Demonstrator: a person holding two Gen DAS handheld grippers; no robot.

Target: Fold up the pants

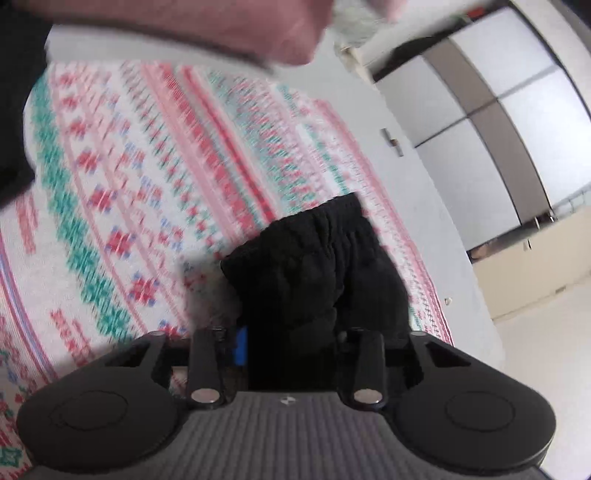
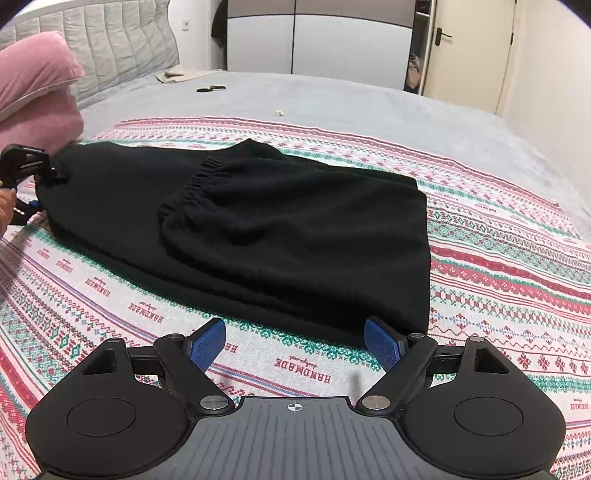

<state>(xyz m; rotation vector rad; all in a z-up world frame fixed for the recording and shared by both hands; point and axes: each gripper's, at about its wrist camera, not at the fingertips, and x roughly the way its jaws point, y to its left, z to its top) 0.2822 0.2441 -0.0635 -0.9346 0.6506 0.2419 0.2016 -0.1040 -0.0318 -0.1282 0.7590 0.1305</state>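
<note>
Left wrist view smeared by motion: blanket (image 1: 155, 177) pattern unreadable. Pants (image 1: 306, 266) bunch up between left gripper (image 1: 288, 343) fingers and hide both pads but blue sliver beside pants; whether pads press cloth unclear. Pink pillow (image 1: 221, 33) above pants cut by top edge. In right wrist view left gripper (image 2: 40, 173) at pants (image 2: 258, 221) far corner, cut by left edge, tips buried in cloth. Hand (image 2: 4, 210) below it mostly out of frame. Small dark item (image 2: 210, 88) and white speck (image 2: 279, 112) on bed beyond pants too small to identify
</note>
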